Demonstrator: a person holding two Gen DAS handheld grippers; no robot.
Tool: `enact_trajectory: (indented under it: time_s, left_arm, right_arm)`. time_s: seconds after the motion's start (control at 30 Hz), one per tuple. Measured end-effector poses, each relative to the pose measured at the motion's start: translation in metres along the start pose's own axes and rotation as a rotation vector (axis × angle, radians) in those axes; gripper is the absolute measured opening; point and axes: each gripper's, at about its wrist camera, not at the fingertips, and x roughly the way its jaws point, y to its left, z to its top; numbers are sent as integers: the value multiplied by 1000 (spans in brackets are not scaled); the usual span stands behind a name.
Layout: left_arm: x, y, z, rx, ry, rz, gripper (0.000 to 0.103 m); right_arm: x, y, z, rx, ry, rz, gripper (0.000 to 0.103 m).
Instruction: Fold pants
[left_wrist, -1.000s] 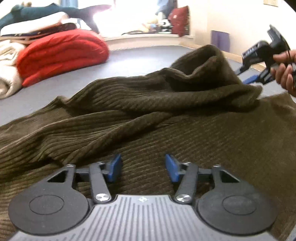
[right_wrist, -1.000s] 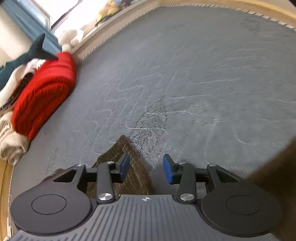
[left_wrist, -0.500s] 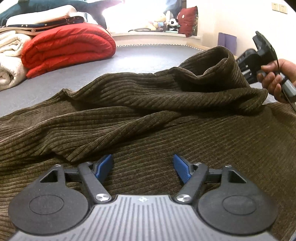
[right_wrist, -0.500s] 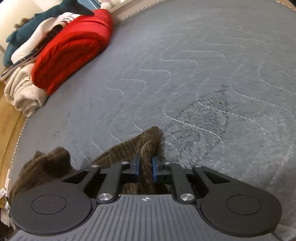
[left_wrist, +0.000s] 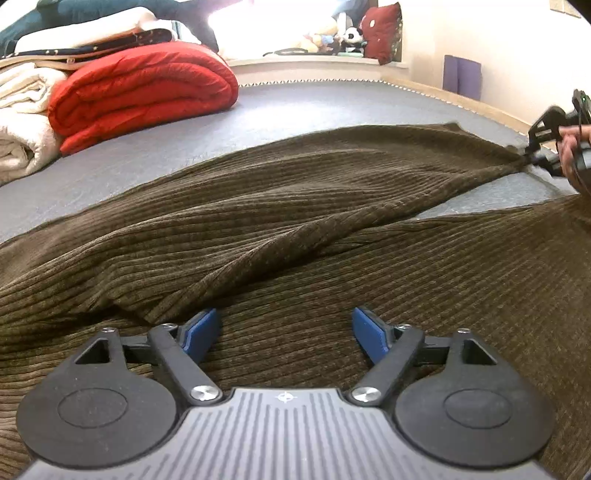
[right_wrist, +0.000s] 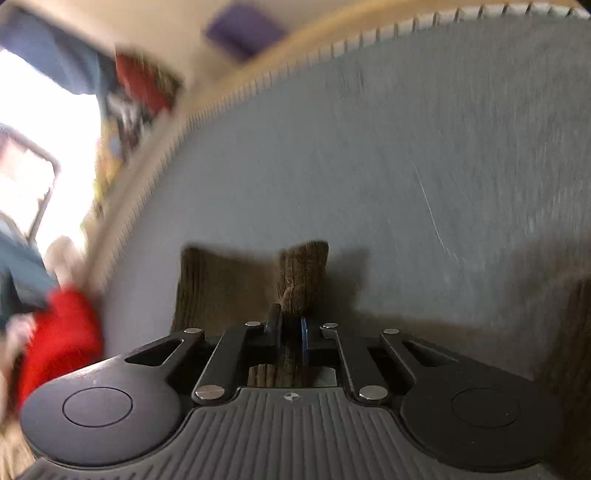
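The left gripper (left_wrist: 286, 328) is seen low in the left wrist view, its blue-padded fingers (left_wrist: 201, 326) spread wide apart with nothing held between them. The right gripper (right_wrist: 290, 326) is seen at lower centre of the right wrist view, blurred, its jaws drawn tight together on a fold of the brown corduroy pants (right_wrist: 304, 277). In the left wrist view the right gripper is found at the right edge, gripped by the right hand (left_wrist: 572, 155), partly cut off by the frame.
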Motion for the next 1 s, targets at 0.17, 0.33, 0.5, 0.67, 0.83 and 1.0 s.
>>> enact_trajectory:
  time_s: [0.17,0.33,0.5,0.67,0.83,1.0]
  left_arm:
    - [0,-8,22,45,68,19,84]
    - [-5,-22,43,158,-13,29,84]
    - [23,-16,53,209,81,78,57]
    - [30,4,61,241,158,55,14]
    - [22,48,52,226,198,102,10]
    - [11,49,47,299,209,50,8]
  right_arm:
    - [0,-1,-5,-31,19,-2,24]
    - [1,-11,2,44,30,39,25]
    - [8,-7,5,39,28,47,26]
    - [13,-3,9,20,24,55,16]
    - [5,1,17,3,-31,46,8]
    - [-15,-1,11,32,-66,-135,7]
